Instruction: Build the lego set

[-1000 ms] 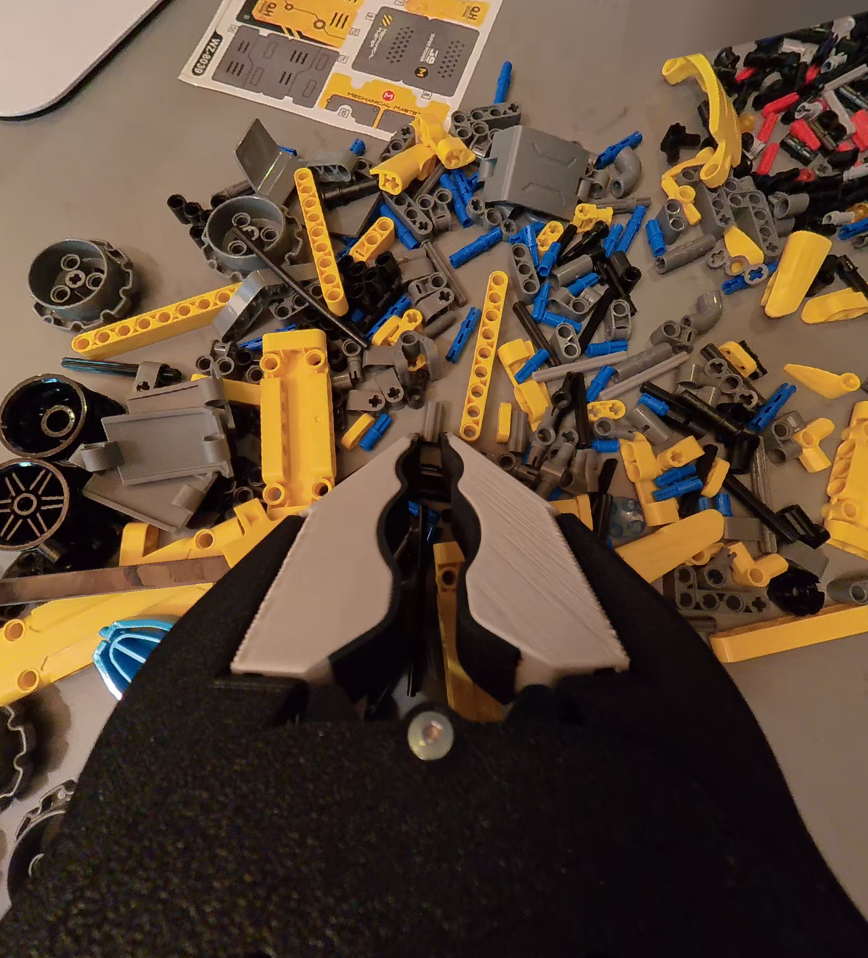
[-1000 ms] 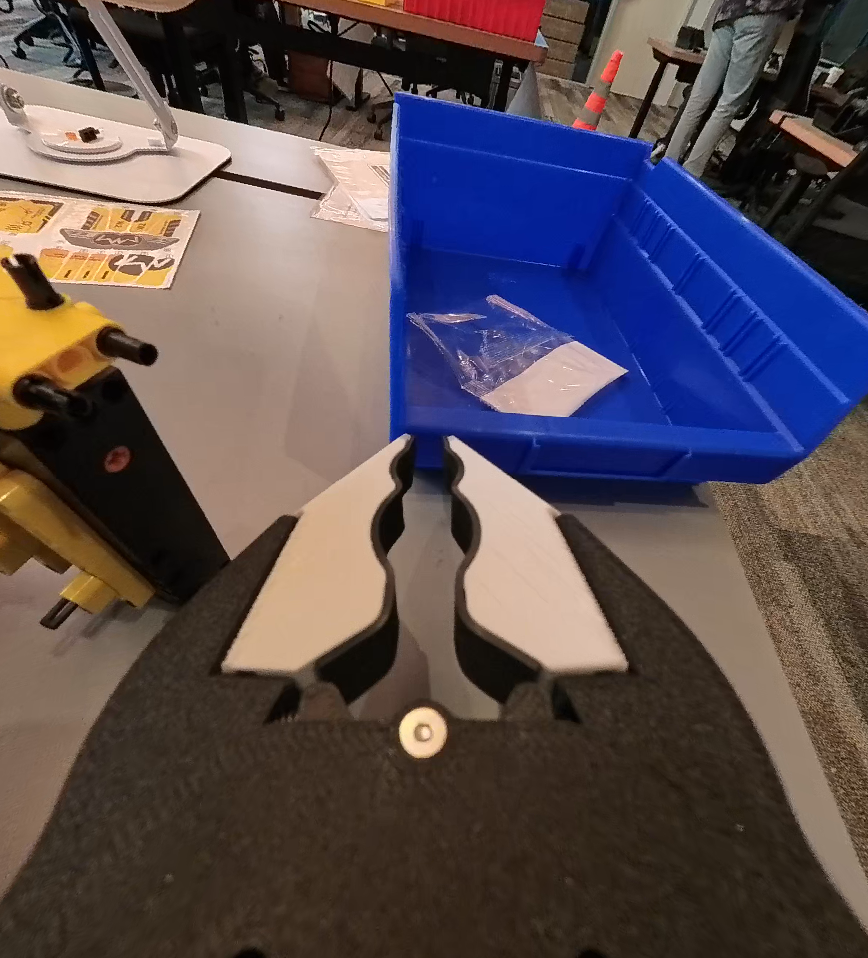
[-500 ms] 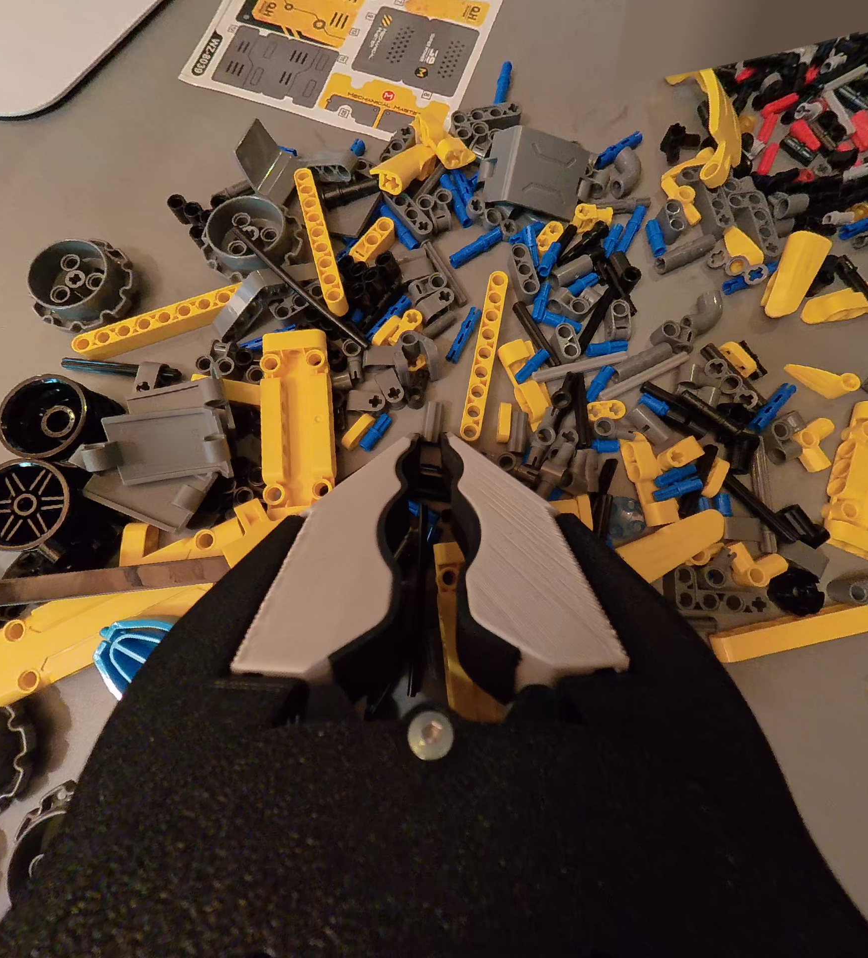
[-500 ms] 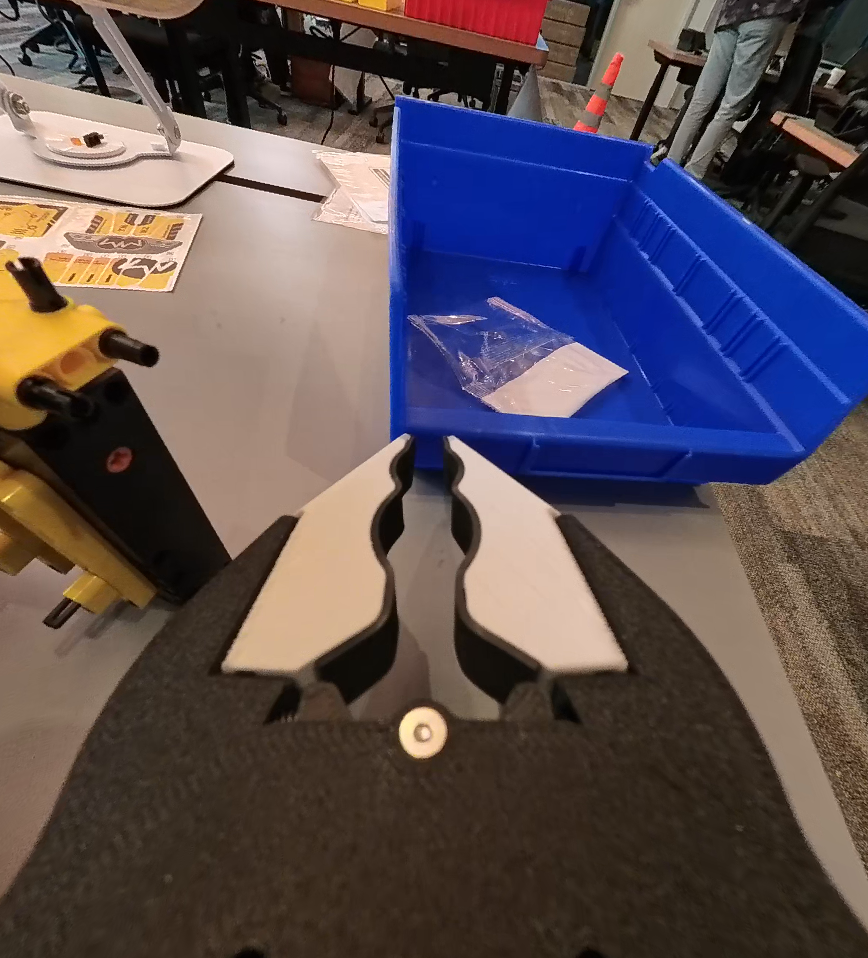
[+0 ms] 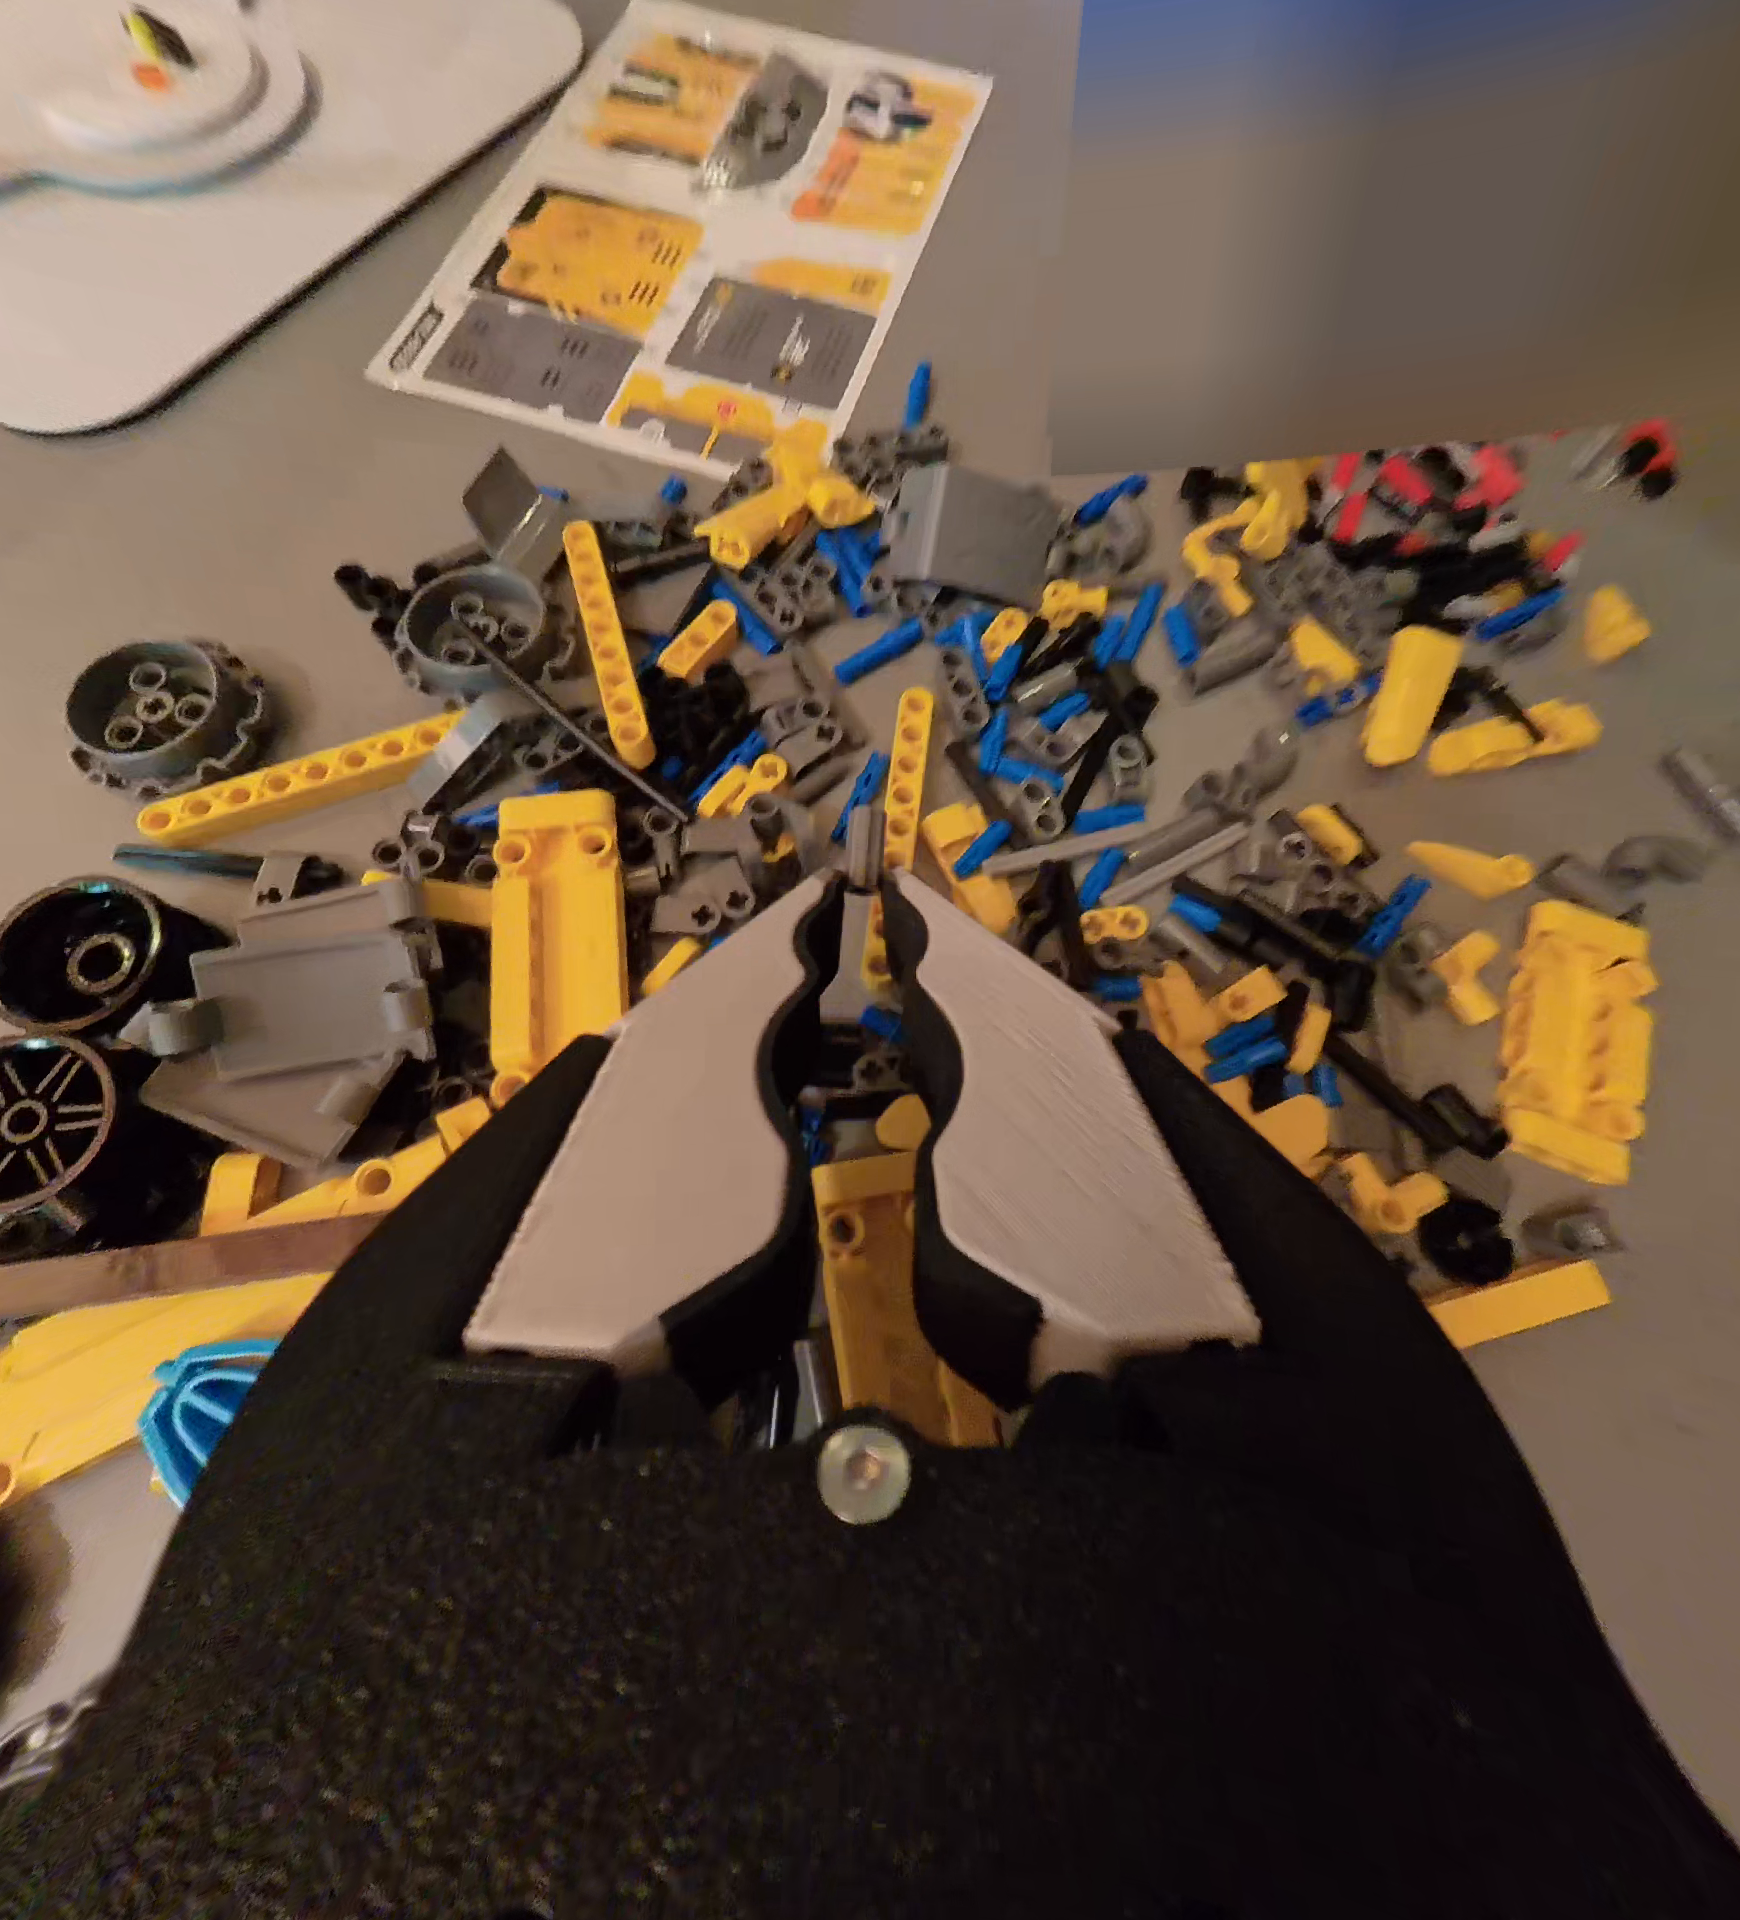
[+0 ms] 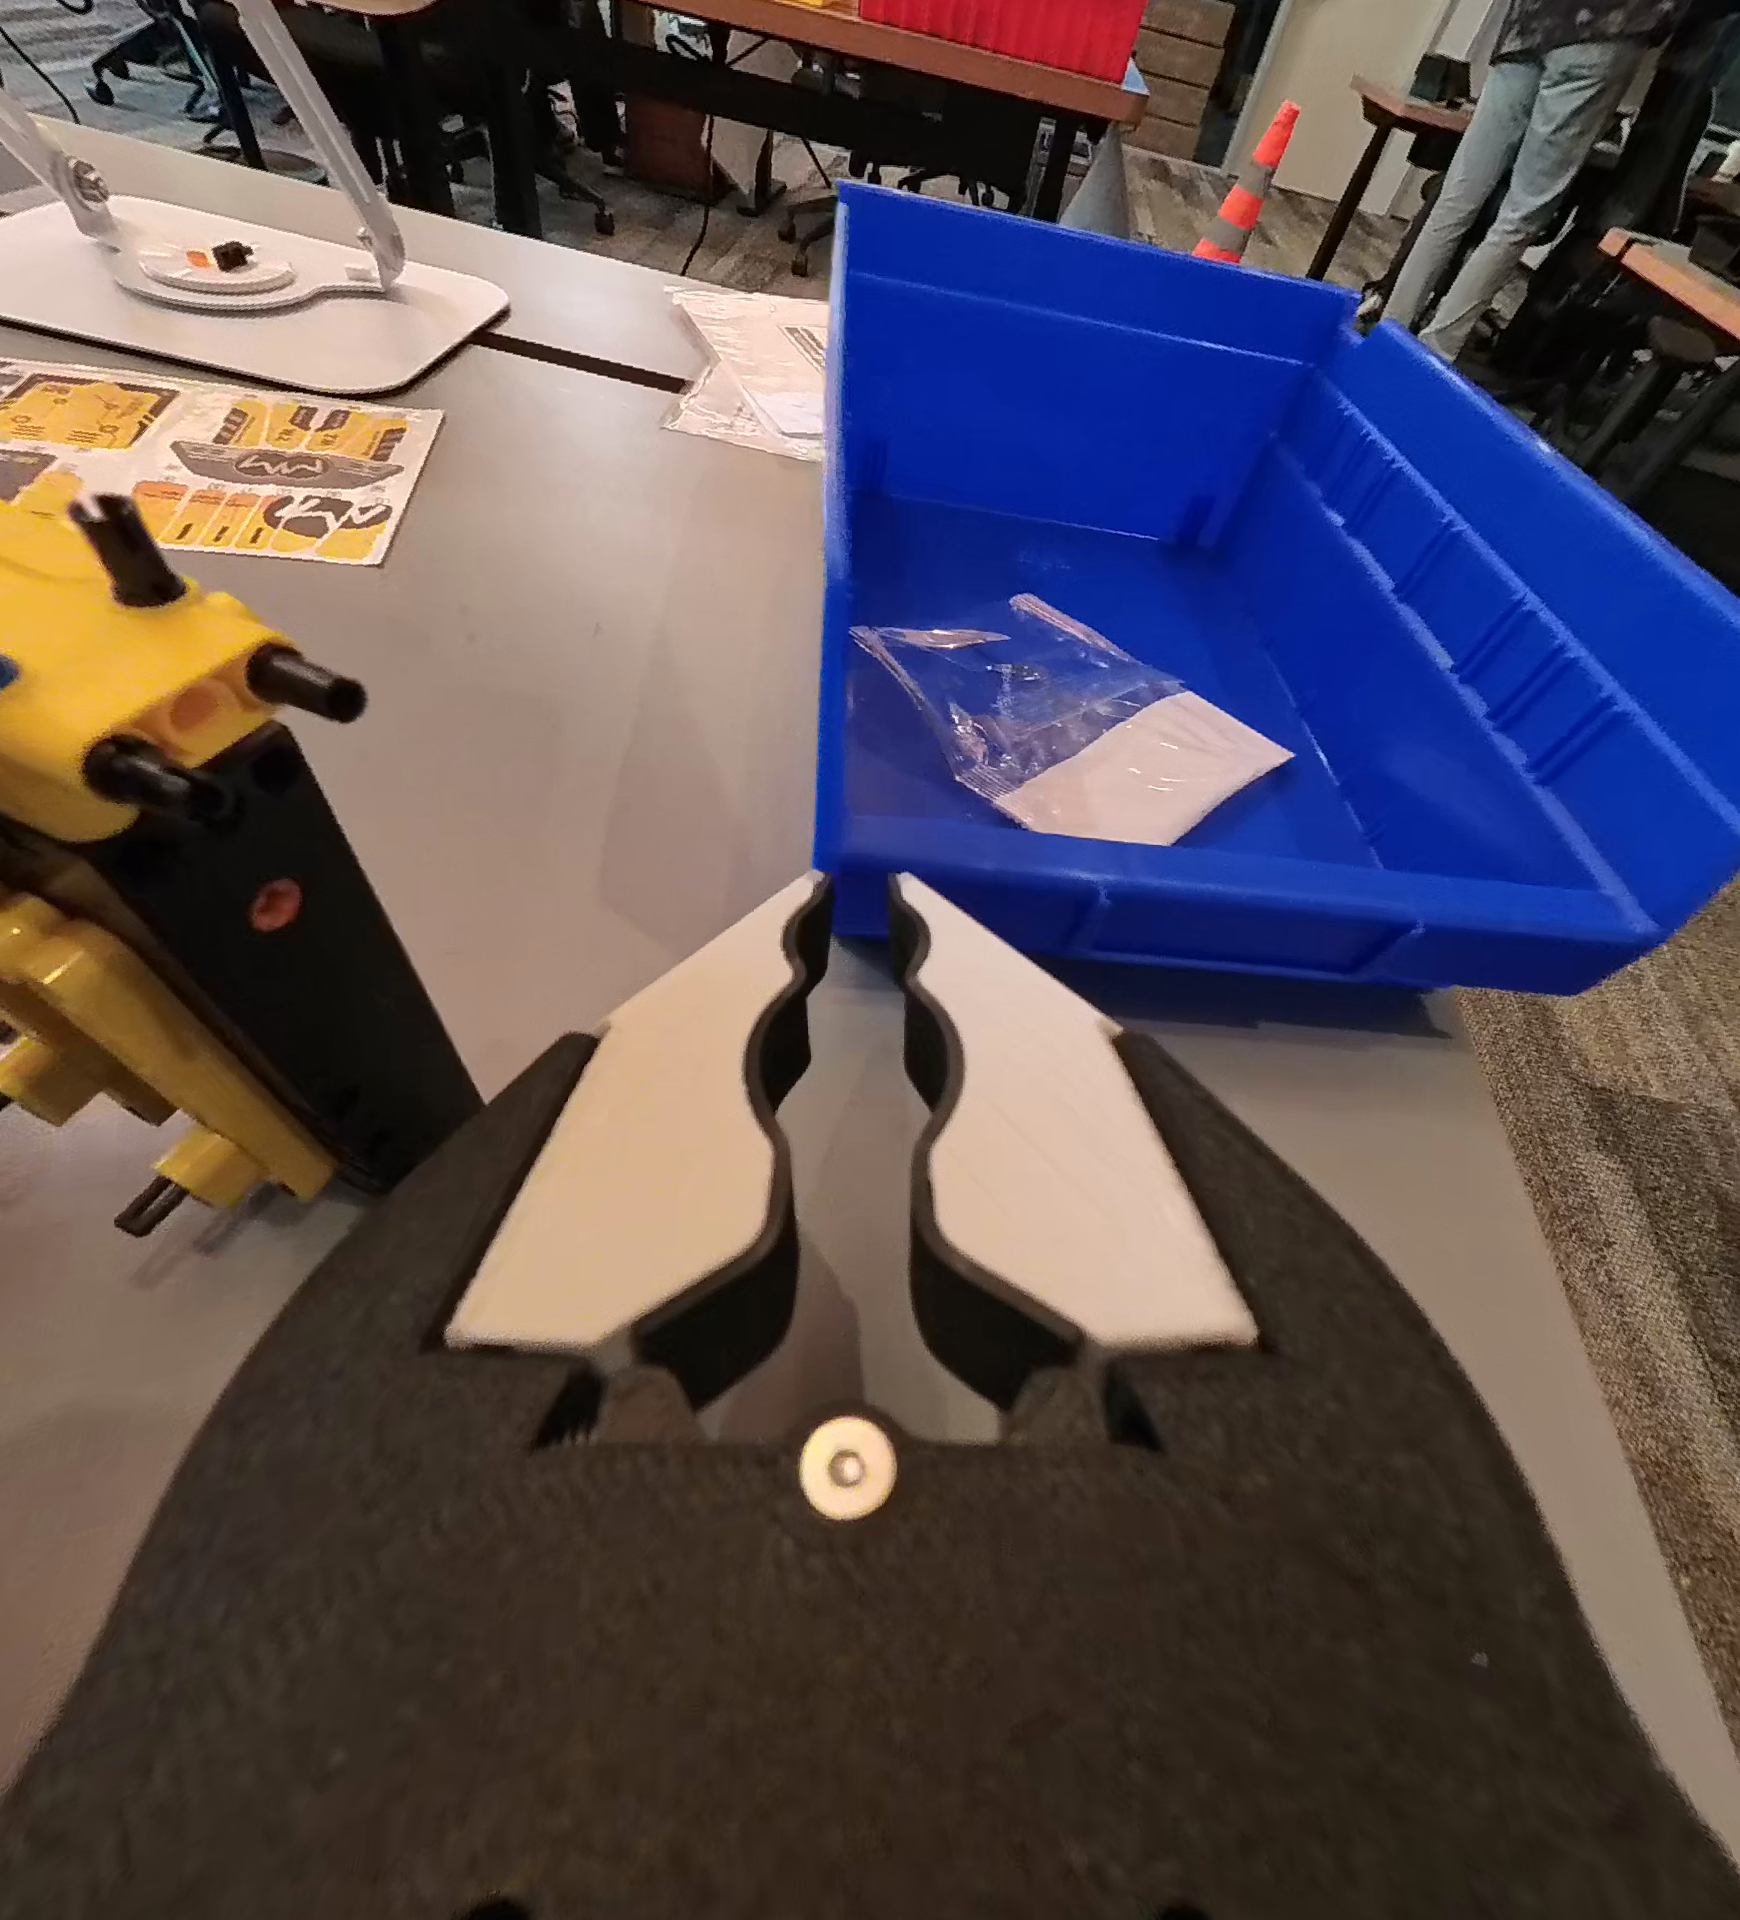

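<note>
The left gripper has its two pale fingers closed on a small grey pin, which stands between the tips with its end poking out beyond them. It is held above a spread of loose building-toy parts on the grey table: yellow beams, blue and black pins, grey connectors. Just left of the fingers lies a broad yellow block, and beside that a grey panel. Farther left sit two black wheel hubs and a grey toothed wheel. A long yellow beam lies just beyond the fingertips. At the far edge of the heap lies a sticker sheet, with a white flat stand base to its left; a cluster of red and black pieces lies at the far right.

The right gripper holds nothing; its fingers stand a little apart, with bare table showing in the narrow gap. It hovers low over the table, its tips near the front wall of a blue plastic bin. Inside the bin lies a clear plastic bag. To the gripper's left stands a partly built yellow and black model with black pins sticking out of it. Beyond it lies the sticker sheet, and the white stand behind that.
</note>
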